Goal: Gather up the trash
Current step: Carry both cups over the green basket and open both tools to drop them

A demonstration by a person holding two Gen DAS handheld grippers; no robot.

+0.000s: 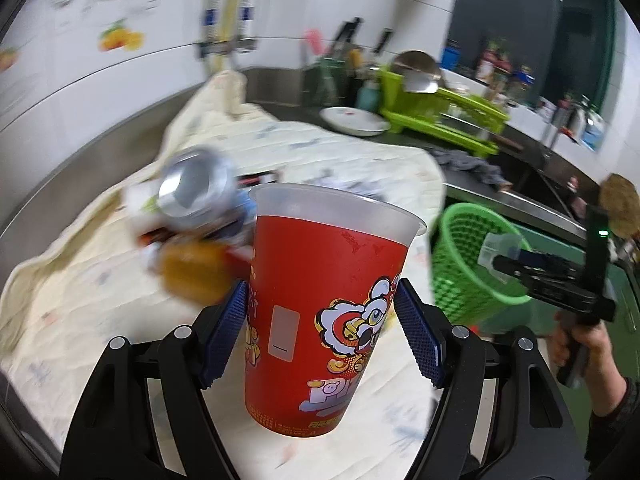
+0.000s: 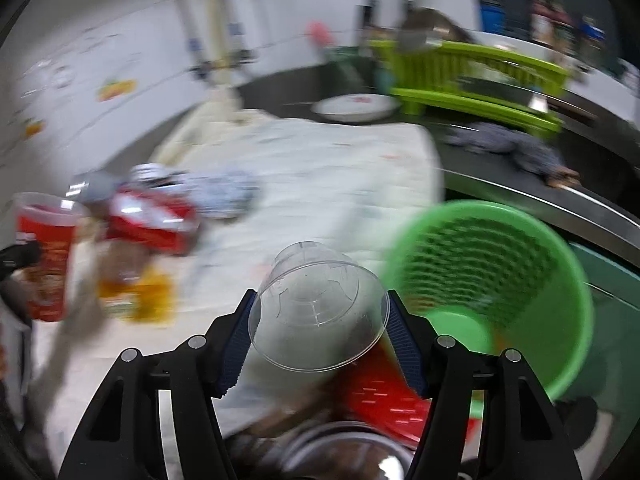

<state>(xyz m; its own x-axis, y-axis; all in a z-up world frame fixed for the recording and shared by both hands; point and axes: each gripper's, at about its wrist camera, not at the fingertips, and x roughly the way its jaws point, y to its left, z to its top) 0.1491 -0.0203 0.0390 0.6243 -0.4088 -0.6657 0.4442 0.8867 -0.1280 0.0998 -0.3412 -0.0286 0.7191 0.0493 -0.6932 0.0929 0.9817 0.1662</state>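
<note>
**Two cups up, basket waiting**

Both hands were loaded at once, which made sense for clearing rubbish — one trip, two pieces. The left gripper had its fingers spread wide and pressed on either side of the red paper cup, held upright off the cloth-covered worktop. The right gripper had its fingers closed narrower on a clear plastic cup, tilted with its mouth toward the camera. Just beside it stood the green basket, open-topped at the worktop's edge — evidently the bin. More litter lay behind on the cloth: a crushed can and blurred wrappers.
</note>
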